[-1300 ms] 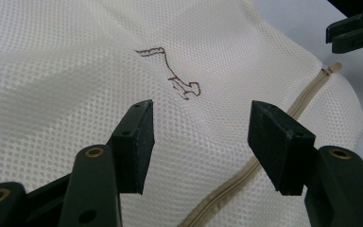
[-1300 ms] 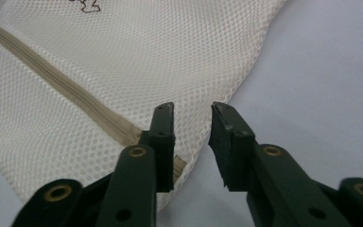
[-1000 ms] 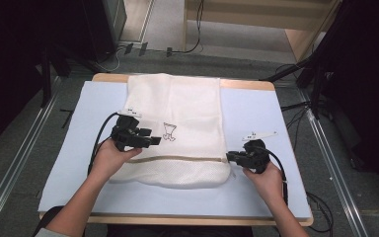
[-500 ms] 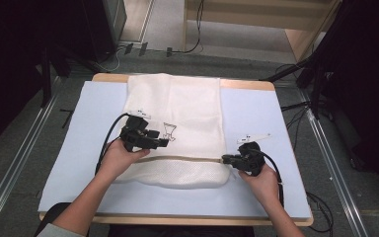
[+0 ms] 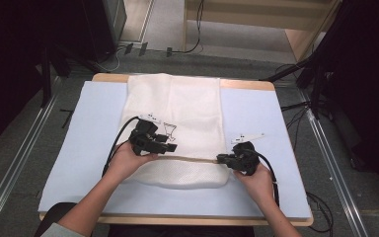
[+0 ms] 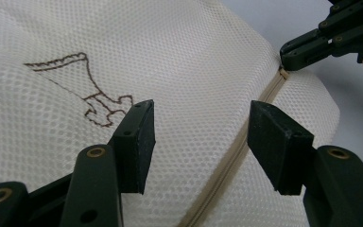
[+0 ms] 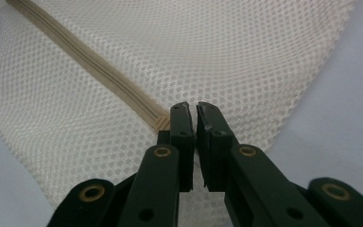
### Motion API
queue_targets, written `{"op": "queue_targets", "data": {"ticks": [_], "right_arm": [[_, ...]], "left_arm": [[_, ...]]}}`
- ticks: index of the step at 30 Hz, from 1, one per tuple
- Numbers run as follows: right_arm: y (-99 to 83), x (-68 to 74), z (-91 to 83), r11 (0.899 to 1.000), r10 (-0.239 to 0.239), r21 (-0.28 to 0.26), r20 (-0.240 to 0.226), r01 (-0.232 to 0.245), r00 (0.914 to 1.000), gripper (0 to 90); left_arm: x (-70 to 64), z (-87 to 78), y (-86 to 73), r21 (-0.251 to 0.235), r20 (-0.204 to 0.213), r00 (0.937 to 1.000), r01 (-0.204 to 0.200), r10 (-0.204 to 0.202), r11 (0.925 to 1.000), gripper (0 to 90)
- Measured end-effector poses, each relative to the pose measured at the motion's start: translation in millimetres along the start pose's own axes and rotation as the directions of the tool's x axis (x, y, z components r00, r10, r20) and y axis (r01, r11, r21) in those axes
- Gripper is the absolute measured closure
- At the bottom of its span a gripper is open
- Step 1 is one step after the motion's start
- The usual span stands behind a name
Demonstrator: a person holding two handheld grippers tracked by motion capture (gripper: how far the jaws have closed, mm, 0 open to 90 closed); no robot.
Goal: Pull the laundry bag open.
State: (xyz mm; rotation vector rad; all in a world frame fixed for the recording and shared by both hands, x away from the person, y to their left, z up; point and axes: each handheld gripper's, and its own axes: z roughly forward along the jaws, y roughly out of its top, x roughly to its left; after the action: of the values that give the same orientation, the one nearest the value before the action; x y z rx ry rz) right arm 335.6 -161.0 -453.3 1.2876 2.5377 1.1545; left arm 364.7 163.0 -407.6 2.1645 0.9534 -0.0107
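Along the middle of the table [image 5: 69, 143], from its far edge toward the near edge, lies the white mesh bag [image 5: 187, 108]. The left gripper [image 5: 170, 146] hovers over it with jaws spread wide above the beige zipper [image 6: 246, 137]. The right gripper [image 7: 196, 111] is pinched tight on the zipper's end at the bag's right edge.

1 white mesh bag [image 5: 177, 113] with 1 beige zipper [image 5: 192, 159] and 1 brown stitched motif [image 5: 165, 131]. 2 grippers: left gripper [image 5: 170, 147], right gripper [image 5: 221, 158]. 1 blue mat [image 5: 271, 123], 1 table [image 5: 246, 85].
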Motion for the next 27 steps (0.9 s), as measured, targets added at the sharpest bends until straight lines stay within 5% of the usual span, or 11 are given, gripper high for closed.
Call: {"op": "queue_targets", "data": {"ticks": [14,27], "right_arm": [[-9.5,-12.2,-11.0,0.999,0.039,0.007,0.041,-0.040,0.9984,86.9],[-16.6,-10.6,6.7,0.999,-0.034,0.004,0.032,0.034,0.9989,87.8]], "left_arm": [[-18.8,16.6,7.3,-0.003,0.069,0.9971,-0.032,0.032,0.9995,50.4],[-40.1,46.7,13.2,0.046,0.115,0.9922,-0.056,0.050,0.9974,63.4]]}}
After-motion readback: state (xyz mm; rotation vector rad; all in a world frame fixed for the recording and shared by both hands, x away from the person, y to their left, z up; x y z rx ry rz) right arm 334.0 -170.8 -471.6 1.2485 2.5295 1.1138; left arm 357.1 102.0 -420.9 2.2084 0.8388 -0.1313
